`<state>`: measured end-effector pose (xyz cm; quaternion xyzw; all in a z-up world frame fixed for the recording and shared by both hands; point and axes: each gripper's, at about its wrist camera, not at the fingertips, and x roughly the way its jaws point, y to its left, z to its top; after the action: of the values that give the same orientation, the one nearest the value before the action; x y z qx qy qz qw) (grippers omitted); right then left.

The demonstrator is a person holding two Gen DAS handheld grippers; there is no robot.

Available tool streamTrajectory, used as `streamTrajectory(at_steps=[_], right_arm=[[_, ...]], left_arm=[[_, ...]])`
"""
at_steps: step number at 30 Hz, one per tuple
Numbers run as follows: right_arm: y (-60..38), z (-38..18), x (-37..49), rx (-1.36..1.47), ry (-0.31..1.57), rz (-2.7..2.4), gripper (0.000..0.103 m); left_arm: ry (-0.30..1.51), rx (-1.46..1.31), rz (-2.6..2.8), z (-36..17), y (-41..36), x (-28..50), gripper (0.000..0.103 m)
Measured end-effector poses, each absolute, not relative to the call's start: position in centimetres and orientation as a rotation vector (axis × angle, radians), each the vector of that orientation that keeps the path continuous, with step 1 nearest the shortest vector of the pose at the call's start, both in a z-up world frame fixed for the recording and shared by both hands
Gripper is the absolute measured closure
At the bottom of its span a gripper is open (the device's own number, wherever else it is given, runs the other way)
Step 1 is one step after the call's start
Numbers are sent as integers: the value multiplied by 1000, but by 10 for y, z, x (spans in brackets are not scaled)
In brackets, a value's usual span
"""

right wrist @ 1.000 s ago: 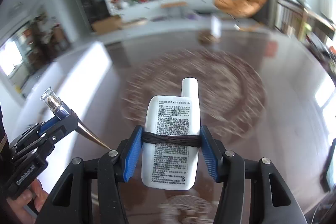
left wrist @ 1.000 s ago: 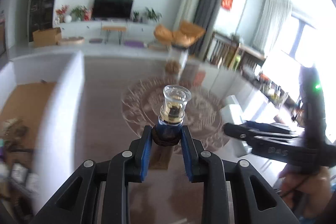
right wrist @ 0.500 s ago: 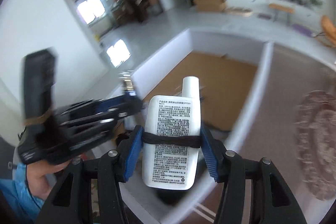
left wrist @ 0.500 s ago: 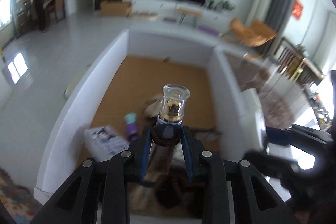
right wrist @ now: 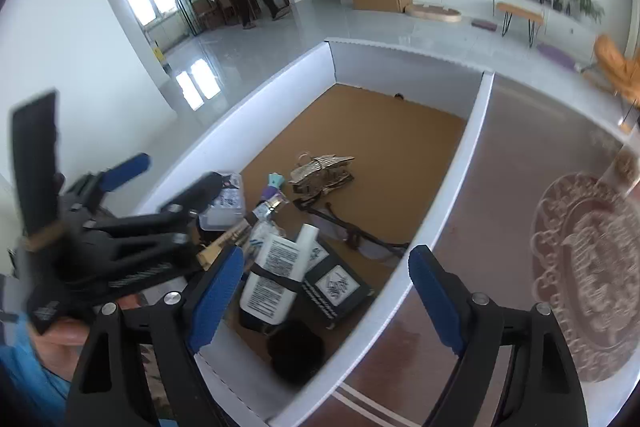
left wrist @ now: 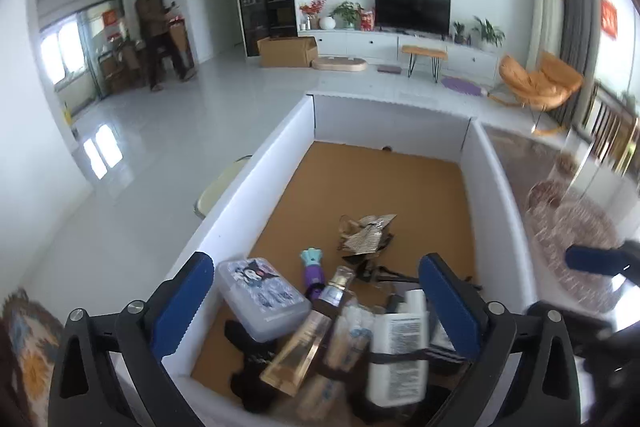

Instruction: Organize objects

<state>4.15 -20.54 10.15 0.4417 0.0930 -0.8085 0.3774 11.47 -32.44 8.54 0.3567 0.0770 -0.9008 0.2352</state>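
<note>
With both the left tongs [left wrist: 316,303] and right tongs [right wrist: 326,297] just opened wide and empty, the white bottle [right wrist: 276,277] and the glass-capped perfume bottle [left wrist: 306,335] lay in the box [right wrist: 452,191]; the former judged light, stiff, slick, best gripped mid-body, the latter fragile.

Both wrist views angled steeply down, close over white box [left wrist: 256,183] [right wrist: 460,163] (shared).

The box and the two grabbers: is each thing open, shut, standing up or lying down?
left gripper: open, holding nothing.
right gripper: open, holding nothing.
white box: open on top.
white bottle: lying in the box.
perfume bottle: lying in the box.
plastic case: shut.
</note>
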Motion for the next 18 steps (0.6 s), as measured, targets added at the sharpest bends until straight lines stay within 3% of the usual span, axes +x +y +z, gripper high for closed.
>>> streamTrajectory(at_steps=[5, 11, 18], right_arm=[[-202, 110, 47, 1132, 309, -2065, 18], [-207, 112, 53, 1141, 389, -2065, 17], [-217, 106, 57, 1173, 430, -2044, 17]], left_arm=[[411, 1035, -2372, 96, -325, 134, 0], [268, 1026, -2259, 101, -313, 142, 0], [278, 1052, -2240, 99, -315, 146, 0]])
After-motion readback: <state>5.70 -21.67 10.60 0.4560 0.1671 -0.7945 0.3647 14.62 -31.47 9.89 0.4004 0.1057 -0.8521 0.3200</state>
